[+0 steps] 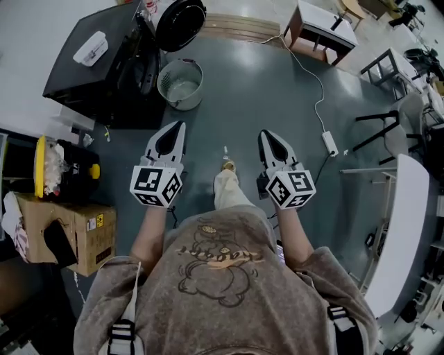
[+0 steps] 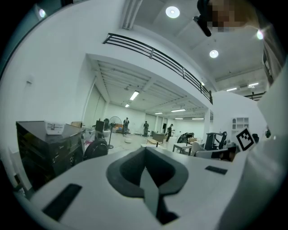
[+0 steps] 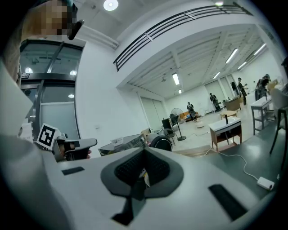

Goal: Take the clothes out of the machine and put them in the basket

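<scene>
head view: basket [image 1: 180,84] stands upright, mouth up, beside machine [image 1: 104,62].

Even, cool indoor light fills the head view. The glossy grey-green floor [image 1: 263,97] carries a pale sheen at upper centre, and shadows on it are faint and soft. The black box-shaped machine [image 1: 90,66] at upper left reads as a dark, almost detail-free mass. Both gripper views bend straight lines hard toward the edges and fall to black in the corners. A round white ceiling lamp [image 2: 172,12] burns out to glare at the top of the left gripper view, and a like lamp [image 3: 110,5] does so at the top of the right gripper view. The near white shells of the left gripper [image 2: 145,150] and right gripper [image 3: 144,152] look soft, while the far hall is crisper.
</scene>
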`<state>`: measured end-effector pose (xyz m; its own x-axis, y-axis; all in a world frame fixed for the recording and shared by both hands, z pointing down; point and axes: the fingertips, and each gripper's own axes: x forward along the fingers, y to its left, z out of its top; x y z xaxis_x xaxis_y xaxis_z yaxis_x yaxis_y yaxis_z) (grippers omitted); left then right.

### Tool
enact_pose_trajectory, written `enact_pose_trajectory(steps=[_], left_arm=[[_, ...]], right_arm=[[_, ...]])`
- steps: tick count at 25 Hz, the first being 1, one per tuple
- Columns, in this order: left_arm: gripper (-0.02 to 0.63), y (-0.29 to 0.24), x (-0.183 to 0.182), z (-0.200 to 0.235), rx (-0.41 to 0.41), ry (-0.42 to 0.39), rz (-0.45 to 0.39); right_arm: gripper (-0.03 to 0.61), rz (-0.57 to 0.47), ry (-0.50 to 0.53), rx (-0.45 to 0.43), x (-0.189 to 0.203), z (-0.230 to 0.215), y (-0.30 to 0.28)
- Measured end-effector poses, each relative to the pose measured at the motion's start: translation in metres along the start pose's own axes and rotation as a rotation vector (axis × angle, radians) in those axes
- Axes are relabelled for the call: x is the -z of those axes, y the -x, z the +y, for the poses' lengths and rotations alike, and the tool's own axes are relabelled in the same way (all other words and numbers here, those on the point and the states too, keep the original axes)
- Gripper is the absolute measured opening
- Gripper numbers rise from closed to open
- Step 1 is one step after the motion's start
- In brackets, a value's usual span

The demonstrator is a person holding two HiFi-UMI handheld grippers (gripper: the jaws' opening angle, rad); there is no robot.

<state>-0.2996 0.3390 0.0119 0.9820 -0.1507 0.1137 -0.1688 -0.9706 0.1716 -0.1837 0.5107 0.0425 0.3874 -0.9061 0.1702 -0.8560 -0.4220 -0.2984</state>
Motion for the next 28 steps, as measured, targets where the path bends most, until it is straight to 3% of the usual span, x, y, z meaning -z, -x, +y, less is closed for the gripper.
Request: enact_pose_trajectory(steps=[15, 22, 28], left_arm=[[0.008, -0.186, -0.046, 0.049, -0.061, -0.005, -0.017], [0.008, -0.25, -0.051, 0.082, -0.088, -0.048, -0.008], [0.008, -0.317, -0.048, 0.12, -0.083, -0.025, -0.013]], right_arm=[[-0.003, 0.05, -0.003, -0.094, -0.063, -0.113, -0.158], [-0.003, 0.071, 0.014, -0.127, -0.075, -0.14, -0.219], [-0.003, 0.072, 0.029, -0.131, -0.087, -0.17, -0.282]])
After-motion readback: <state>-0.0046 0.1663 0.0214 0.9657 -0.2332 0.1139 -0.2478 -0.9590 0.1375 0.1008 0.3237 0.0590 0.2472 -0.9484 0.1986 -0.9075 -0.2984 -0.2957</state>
